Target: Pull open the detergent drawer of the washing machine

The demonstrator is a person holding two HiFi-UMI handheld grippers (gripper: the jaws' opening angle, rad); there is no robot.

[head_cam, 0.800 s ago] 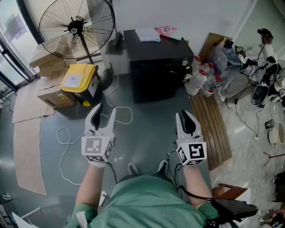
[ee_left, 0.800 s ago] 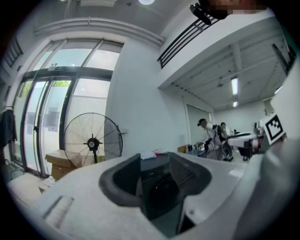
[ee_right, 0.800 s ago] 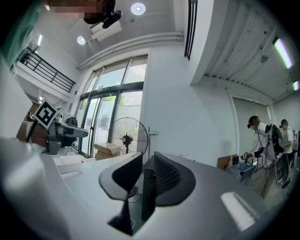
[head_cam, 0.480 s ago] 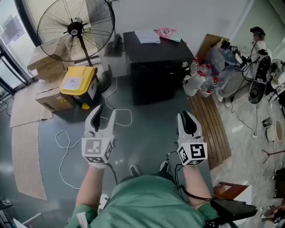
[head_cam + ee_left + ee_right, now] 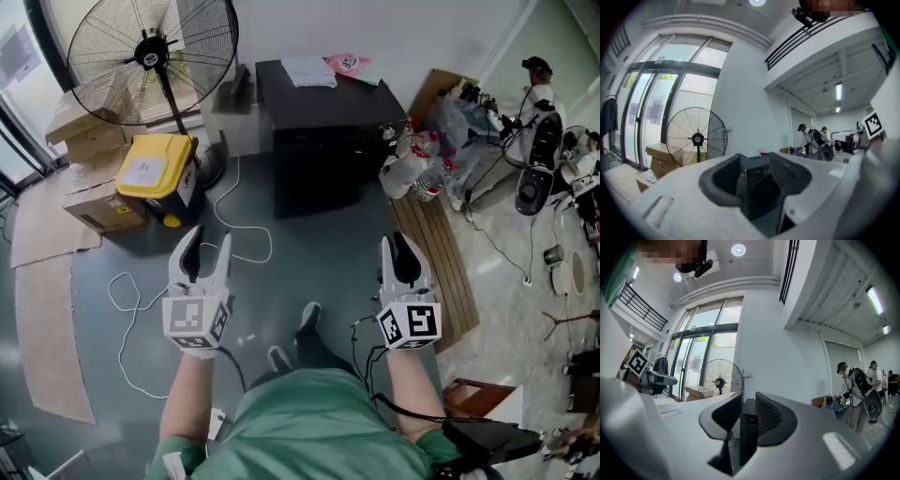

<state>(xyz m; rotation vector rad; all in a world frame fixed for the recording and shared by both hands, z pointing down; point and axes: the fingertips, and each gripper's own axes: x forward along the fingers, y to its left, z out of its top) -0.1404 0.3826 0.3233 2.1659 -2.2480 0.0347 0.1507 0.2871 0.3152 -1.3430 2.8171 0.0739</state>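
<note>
Washer (image 5: 319,150) logo unreadable | left gripper (image 5: 208,242) fingers apart | right gripper (image 5: 401,240) fingers together

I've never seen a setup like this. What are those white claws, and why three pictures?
No robot here: a person holds a hand-held gripper in each hand. One picture comes from a camera on their head, looking down; the other two from cameras riding on each gripper, looking along its jaws. The left hand-held gripper is open, the right hand-held gripper shut; both are empty. Ahead stands the black washing machine, papers on top. A fan, a yellow box and a white cable are on the floor.
</note>
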